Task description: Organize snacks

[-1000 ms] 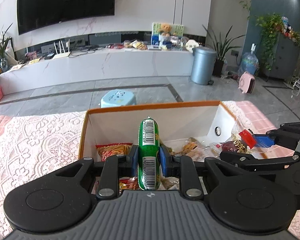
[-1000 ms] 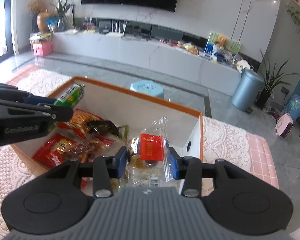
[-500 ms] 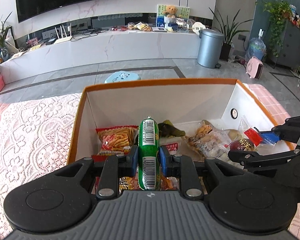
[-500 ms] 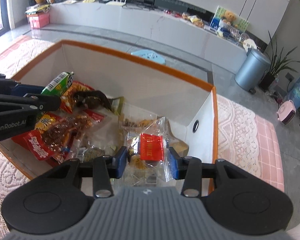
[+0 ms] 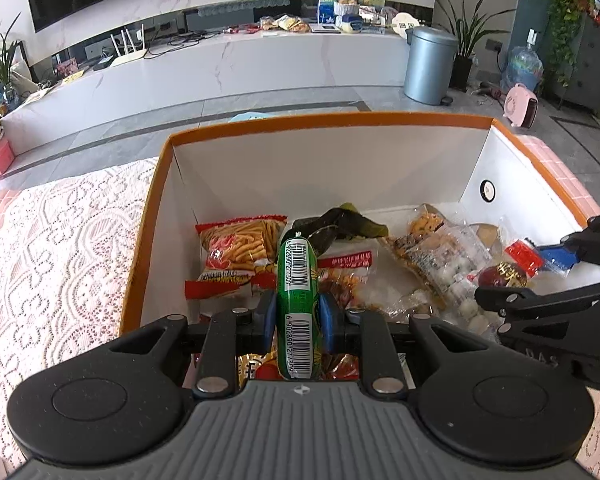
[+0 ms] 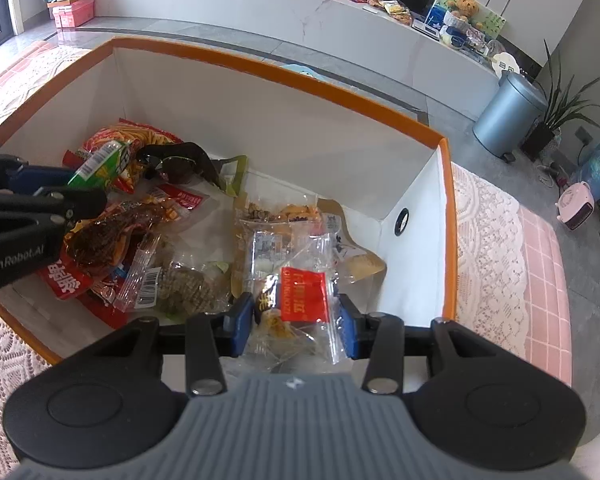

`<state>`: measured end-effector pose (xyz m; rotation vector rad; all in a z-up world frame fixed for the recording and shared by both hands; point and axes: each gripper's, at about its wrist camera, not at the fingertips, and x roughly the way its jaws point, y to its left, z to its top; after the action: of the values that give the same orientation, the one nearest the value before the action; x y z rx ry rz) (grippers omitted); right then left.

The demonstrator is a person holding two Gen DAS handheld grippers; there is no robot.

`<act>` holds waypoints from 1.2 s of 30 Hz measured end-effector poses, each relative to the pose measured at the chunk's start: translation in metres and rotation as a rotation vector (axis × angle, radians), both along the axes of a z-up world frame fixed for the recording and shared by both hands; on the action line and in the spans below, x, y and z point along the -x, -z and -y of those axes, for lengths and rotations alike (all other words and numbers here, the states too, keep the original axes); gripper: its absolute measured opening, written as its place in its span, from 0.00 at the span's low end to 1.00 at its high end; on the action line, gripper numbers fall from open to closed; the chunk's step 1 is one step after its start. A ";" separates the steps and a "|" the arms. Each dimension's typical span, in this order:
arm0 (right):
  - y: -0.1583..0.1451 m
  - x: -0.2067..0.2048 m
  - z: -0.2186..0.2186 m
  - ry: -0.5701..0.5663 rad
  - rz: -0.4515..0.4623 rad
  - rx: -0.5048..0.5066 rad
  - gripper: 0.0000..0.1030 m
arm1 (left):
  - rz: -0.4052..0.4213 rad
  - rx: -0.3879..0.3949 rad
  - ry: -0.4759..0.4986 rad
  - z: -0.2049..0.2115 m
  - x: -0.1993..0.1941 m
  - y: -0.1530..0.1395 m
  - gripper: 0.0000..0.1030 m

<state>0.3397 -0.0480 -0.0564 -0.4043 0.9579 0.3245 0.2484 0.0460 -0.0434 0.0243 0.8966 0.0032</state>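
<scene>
A white box with an orange rim (image 5: 332,118) (image 6: 284,70) holds several snack packets. My left gripper (image 5: 296,316) is shut on a green sausage stick with barcodes (image 5: 296,280), held over the box's near left part; the same green sausage stick (image 6: 100,164) shows at the left of the right wrist view. My right gripper (image 6: 296,320) is shut on a clear packet with a red label (image 6: 304,296), held over the box's right end. That clear packet (image 5: 520,252) appears at the right of the left wrist view, between the blue pads.
Inside the box lie a red packet of fries (image 5: 240,244), a dark green packet (image 5: 336,228) and clear bags of snacks (image 5: 436,256). A white lace cloth (image 5: 60,248) covers the table around the box. A grey bin (image 5: 428,64) stands on the floor beyond.
Both grippers have sunk and tipped further down over the box with their snacks, so more of the box's inside shows. Neither grip has changed.
</scene>
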 end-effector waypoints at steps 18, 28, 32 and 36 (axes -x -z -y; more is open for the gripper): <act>-0.046 0.023 0.006 0.000 0.089 -0.039 0.78 | 0.102 -0.032 -0.009 0.000 0.025 -0.036 0.52; -0.108 0.069 0.021 0.036 0.196 -0.148 0.90 | 0.290 -0.042 -0.098 -0.003 0.078 -0.097 0.64; -0.139 0.104 0.030 0.061 0.272 -0.218 0.94 | 0.372 -0.045 -0.125 -0.002 0.108 -0.123 0.71; -0.162 0.141 0.041 0.096 0.330 -0.288 0.96 | 0.429 -0.056 -0.125 0.004 0.139 -0.141 0.71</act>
<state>0.1985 -0.0888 0.1055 -0.1402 0.5941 0.2926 0.1097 0.0420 0.0973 0.0193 0.4673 0.1451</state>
